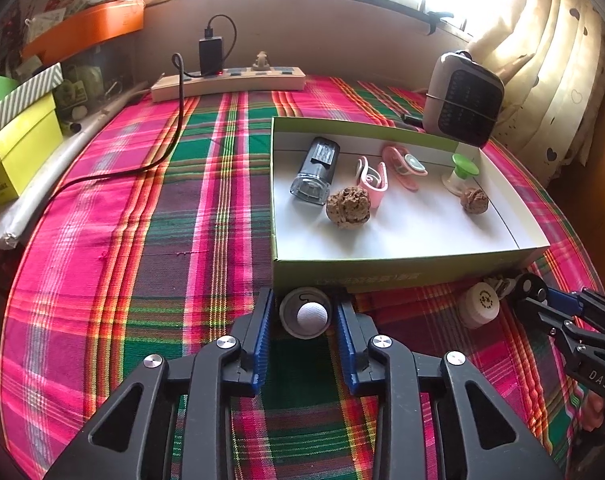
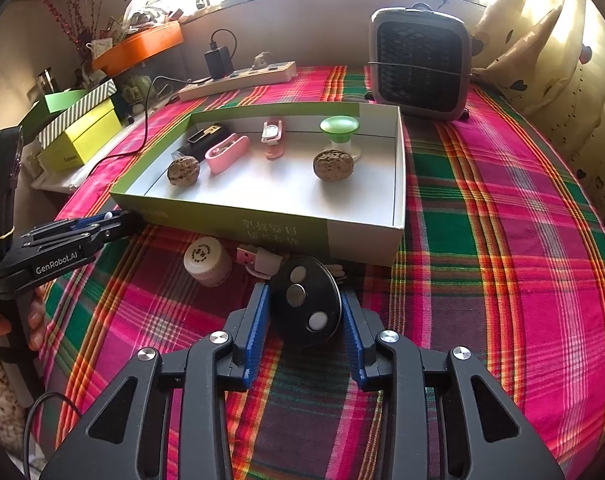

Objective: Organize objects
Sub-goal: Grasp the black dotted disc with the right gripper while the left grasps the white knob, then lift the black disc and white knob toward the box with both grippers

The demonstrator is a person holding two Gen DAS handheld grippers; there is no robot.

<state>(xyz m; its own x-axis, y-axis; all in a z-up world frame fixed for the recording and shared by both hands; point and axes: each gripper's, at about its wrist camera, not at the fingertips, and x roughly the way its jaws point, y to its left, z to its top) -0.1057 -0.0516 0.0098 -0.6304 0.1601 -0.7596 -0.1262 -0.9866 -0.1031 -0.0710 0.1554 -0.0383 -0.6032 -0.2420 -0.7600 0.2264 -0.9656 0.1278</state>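
In the left wrist view, the left gripper (image 1: 304, 312) has its jaws closed against the two sides of a small round grey cup (image 1: 305, 314) with a white ball (image 1: 312, 315) sitting in it; the cup rests on the plaid tablecloth (image 1: 142, 248), right at the fingertips. Just beyond the tips stands the near wall of the shallow green box (image 1: 402, 272); inside it, ahead and to the right, lie a dark clear-ended device (image 1: 316, 172), a large walnut (image 1: 348, 208), a pink clip (image 1: 372, 182), a second pink clip (image 1: 404, 166), a green-topped stand (image 1: 460, 174) and a small walnut (image 1: 474, 200). To the right of the jaws a white bottle cap (image 1: 480, 306) lies on the cloth, with the right gripper (image 1: 542, 300) beside it.

In the right wrist view, the right gripper (image 2: 305, 308) has its jaws clamped on a black disc (image 2: 305, 306) with three pale round spots, held on edge between the blue pads (image 2: 258, 320); ahead and left of the tips lie the white bottle cap (image 2: 207, 261) and a pink USB plug (image 2: 258, 260), both beside the green box (image 2: 302, 236). Far left, the left gripper (image 2: 102, 224) reaches toward the box's corner; a fan heater (image 2: 420, 64) stands behind the box.
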